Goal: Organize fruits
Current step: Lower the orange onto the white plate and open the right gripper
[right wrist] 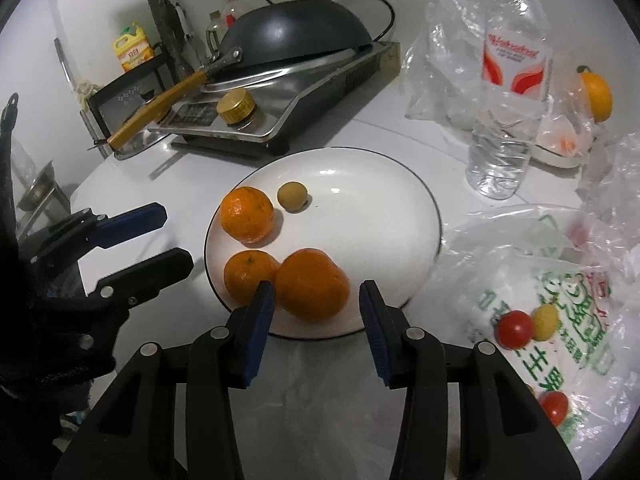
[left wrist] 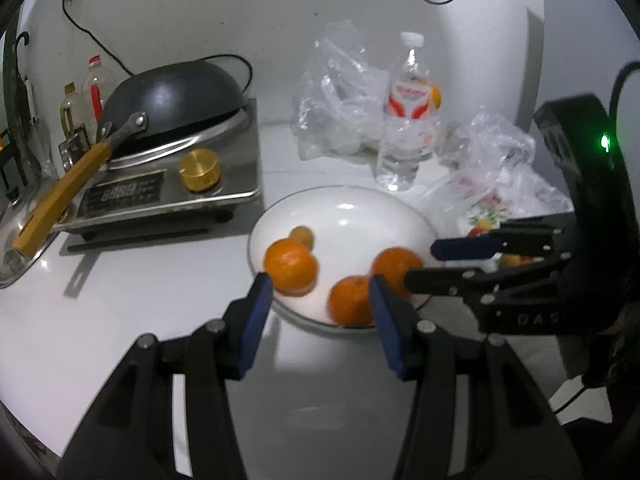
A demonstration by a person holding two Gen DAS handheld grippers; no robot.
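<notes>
A white plate [right wrist: 384, 200] holds three oranges and a small brownish fruit [right wrist: 293, 197]. The largest orange [right wrist: 313, 289] lies at the plate's near edge, just beyond my open, empty right gripper [right wrist: 316, 300]. Two more oranges [right wrist: 247, 213] [right wrist: 247, 276] lie on the plate's left. My left gripper [left wrist: 320, 294] is open and empty at the plate's [left wrist: 352, 216] near rim, by an orange [left wrist: 350, 300]. The right gripper [left wrist: 420, 264] enters the left wrist view from the right. The left gripper [right wrist: 176, 236] shows left of the plate in the right wrist view.
A printed plastic bag [right wrist: 560, 320] right of the plate holds red and yellow cherry tomatoes [right wrist: 514, 329]. A water bottle [right wrist: 508, 92], clear bags [right wrist: 440, 60] and another orange [right wrist: 598, 94] stand behind. An induction cooker [right wrist: 280, 120] with an upturned wok [right wrist: 296, 36] sits at back left.
</notes>
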